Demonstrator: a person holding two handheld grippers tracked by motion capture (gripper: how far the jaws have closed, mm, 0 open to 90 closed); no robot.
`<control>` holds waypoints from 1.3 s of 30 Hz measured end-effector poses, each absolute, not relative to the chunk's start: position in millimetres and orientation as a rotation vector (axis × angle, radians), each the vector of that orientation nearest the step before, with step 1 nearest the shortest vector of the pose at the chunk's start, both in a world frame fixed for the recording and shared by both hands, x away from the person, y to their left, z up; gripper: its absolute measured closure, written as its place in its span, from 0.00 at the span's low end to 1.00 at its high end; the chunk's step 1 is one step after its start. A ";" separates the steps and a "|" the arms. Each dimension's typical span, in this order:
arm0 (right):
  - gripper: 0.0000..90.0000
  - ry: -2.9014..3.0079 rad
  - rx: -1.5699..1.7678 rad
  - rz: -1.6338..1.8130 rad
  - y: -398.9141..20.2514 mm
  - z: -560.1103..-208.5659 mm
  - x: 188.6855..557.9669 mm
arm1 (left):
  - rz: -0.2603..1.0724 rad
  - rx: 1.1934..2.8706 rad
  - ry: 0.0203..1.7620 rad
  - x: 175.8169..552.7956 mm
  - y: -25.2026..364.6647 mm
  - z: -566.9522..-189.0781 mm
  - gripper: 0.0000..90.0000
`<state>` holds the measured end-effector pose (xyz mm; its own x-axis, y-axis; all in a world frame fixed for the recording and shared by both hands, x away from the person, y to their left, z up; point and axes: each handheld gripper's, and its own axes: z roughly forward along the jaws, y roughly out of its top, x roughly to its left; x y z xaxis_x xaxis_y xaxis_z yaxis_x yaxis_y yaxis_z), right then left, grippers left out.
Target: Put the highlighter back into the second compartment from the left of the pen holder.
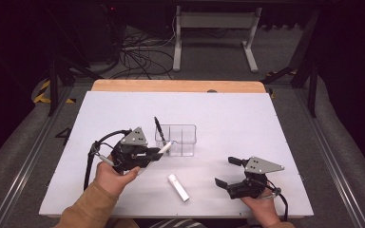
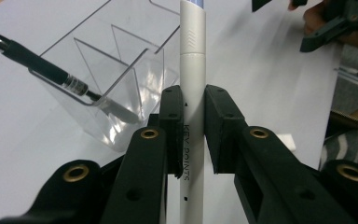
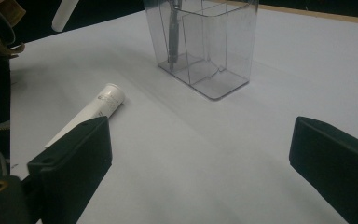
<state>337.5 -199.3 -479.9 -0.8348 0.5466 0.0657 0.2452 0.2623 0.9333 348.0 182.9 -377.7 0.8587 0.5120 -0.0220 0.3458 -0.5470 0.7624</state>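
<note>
left gripper pinching white pen, its tip cut off | right gripper spread, empty | black pen in clear organizer

"KEY POINTS" printed lengthwise on the white pen

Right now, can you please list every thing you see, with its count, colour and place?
pen: 1, white, clamped in the left gripper beside the holder
holder: 1, clear, mid table
black pen: 1, black, leaning in the holder's left compartment
tube: 1, white, lying on the table in front of the holder
table: 1, white
left gripper: 1, black, shut on the pen
right gripper: 1, black, open, near the front right of the table
</note>
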 end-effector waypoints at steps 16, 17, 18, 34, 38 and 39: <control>0.07 2.262 0.728 1.598 -199.3 -479.6 336.8 | 0.260 1.970 0.589 355.7 191.4 -369.1 0.87; 0.07 2.262 0.728 1.598 -199.4 -479.6 336.8 | 0.265 1.961 0.583 356.3 191.7 -368.6 0.87; 0.07 2.261 0.729 1.598 -199.5 -479.5 336.9 | 0.275 1.950 0.584 356.6 191.6 -368.1 0.87; 0.07 2.263 0.727 1.596 -199.5 -479.5 336.8 | 0.323 1.770 0.537 371.4 184.1 -366.4 0.87; 0.07 2.263 0.725 1.596 -199.3 -479.5 336.5 | 0.328 1.734 0.523 376.6 180.4 -368.9 0.87; 0.07 2.263 0.725 1.595 -199.5 -479.4 336.6 | 0.327 1.728 0.518 377.8 179.5 -369.5 0.87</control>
